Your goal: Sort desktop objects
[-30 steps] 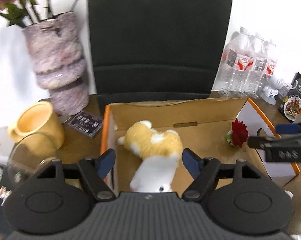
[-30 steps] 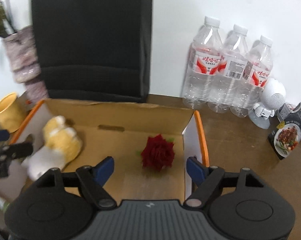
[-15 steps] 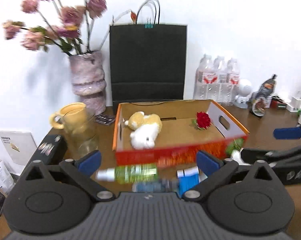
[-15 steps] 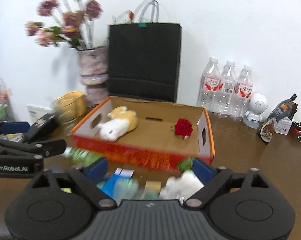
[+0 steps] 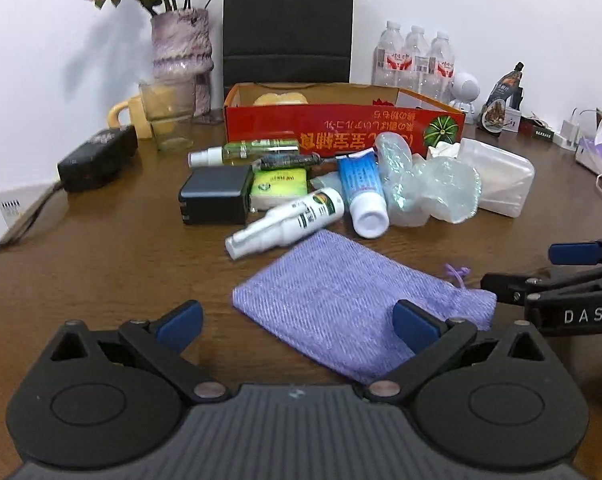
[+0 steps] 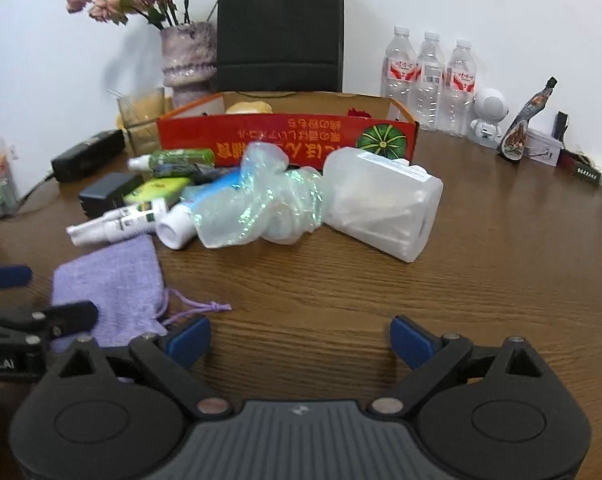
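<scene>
A red cardboard box (image 5: pixel 341 128) (image 6: pixel 285 140) stands at the back with a plush toy (image 5: pixel 279 99) and a red rose (image 6: pixel 359 113) inside. In front of it lie a purple drawstring pouch (image 5: pixel 353 304) (image 6: pixel 109 276), a white spray bottle (image 5: pixel 289 220), a blue-white tube (image 5: pixel 361 188), a green spray bottle (image 5: pixel 245 151), a black charger (image 5: pixel 215 196), a crumpled clear bag (image 6: pixel 261 200) and a translucent plastic case (image 6: pixel 381 208). My left gripper (image 5: pixel 297 322) is open and empty just above the pouch. My right gripper (image 6: pixel 299 336) is open and empty over bare table, right of the pouch.
A vase of flowers (image 5: pixel 181 44), a black paper bag (image 5: pixel 287 24), a glass (image 5: pixel 167 116), a yellow mug (image 5: pixel 131 116) and three water bottles (image 6: pixel 429 76) stand at the back. A small white robot figure (image 6: pixel 487 116) and packets sit at the back right.
Both grippers have pulled back and down from over the box to low over the table's front. The loose objects and the purple pouch have come into view.
</scene>
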The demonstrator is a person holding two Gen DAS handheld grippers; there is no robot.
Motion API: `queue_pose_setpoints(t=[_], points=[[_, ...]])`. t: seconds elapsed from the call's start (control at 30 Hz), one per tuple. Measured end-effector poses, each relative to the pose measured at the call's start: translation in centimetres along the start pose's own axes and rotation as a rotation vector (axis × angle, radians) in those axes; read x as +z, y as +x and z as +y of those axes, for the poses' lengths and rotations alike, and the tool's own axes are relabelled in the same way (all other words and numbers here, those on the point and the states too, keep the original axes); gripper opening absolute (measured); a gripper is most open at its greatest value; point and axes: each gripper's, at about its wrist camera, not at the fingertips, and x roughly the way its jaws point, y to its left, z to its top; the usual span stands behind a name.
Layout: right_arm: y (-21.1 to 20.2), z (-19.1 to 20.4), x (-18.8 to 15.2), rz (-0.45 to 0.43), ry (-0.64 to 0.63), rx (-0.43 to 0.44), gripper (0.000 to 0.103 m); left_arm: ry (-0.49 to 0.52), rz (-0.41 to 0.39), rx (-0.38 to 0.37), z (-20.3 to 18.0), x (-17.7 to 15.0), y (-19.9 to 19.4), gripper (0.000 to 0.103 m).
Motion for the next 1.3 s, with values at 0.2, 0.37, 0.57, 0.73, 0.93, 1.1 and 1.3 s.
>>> queue_pose_setpoints(t=[0.2, 0.37, 0.57, 0.73, 0.93, 1.1, 1.3], points=[[0.69, -0.37, -0.27, 0.024, 0.030, -0.006, 0.102, -0.023, 0.044, 0.006, 0.43, -0.38, 0.64, 0.103], [0.87, -0.38, -0.30, 0.029, 0.031, -0.008, 0.103, -0.022, 0.045, 0.006, 0.43, -0.63, 0.67, 0.103], [0.91, -0.37, -0.32, 0.029, 0.031, -0.007, 0.103, -0.022, 0.045, 0.005, 0.38, -0.62, 0.73, 0.103], [0.96, -0.36, -0.33, 0.029, 0.031, -0.008, 0.103, -0.022, 0.045, 0.005, 0.37, -0.60, 0.73, 0.103], [0.96, -0.35, -0.29, 0.029, 0.031, -0.008, 0.103, -0.023, 0.045, 0.005, 0.34, -0.63, 0.73, 0.103], [0.97, -0.36, -0.28, 0.029, 0.031, -0.008, 0.103, -0.023, 0.045, 0.005, 0.33, -0.64, 0.71, 0.103], [0.98, -0.37, -0.28, 0.029, 0.031, -0.008, 0.103, -0.022, 0.045, 0.006, 0.32, -0.65, 0.71, 0.103]])
